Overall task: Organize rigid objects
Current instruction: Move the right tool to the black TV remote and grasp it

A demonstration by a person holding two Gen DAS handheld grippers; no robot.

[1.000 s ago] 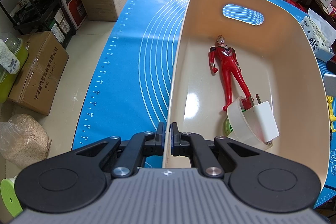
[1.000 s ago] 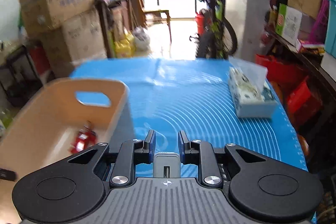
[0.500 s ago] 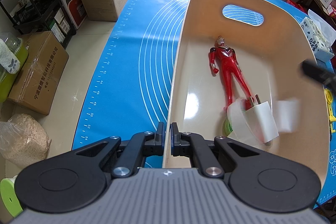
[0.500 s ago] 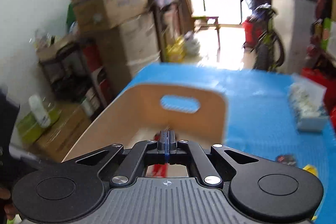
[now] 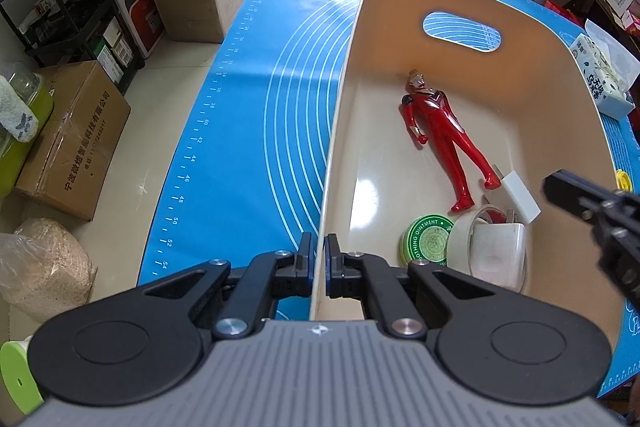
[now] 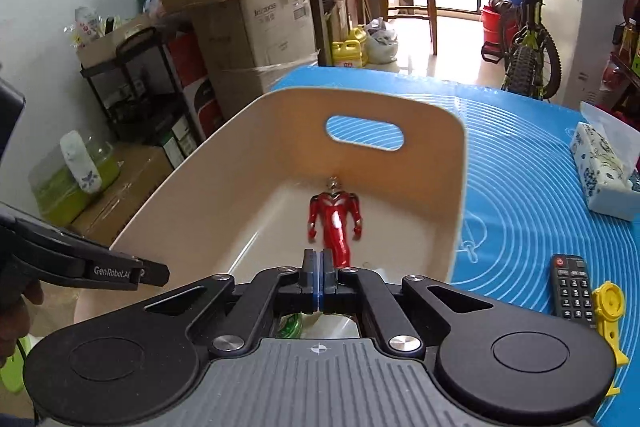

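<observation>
A cream bin (image 5: 344, 115) (image 6: 456, 195) stands on the blue mat. Inside lie a red figure (image 5: 444, 135) (image 6: 334, 219), a green ointment tin (image 5: 428, 239), a tape roll (image 5: 464, 231) and two white chargers (image 5: 498, 251). My left gripper (image 5: 318, 251) is shut on the bin's near left wall. My right gripper (image 6: 319, 277) is shut and empty above the bin's near end; it shows at the right edge of the left wrist view (image 5: 592, 203).
A black remote (image 6: 570, 285) and a yellow plastic piece (image 6: 608, 311) lie on the mat right of the bin. A tissue pack (image 6: 604, 171) sits farther right. Cardboard boxes (image 5: 72, 131), shelves and a bicycle (image 6: 528, 39) surround the table.
A white charger left my right gripper and now lies in the bin by the tape roll. The right gripper closed and swung left over the bin. The left gripper kept hold of the bin wall.
</observation>
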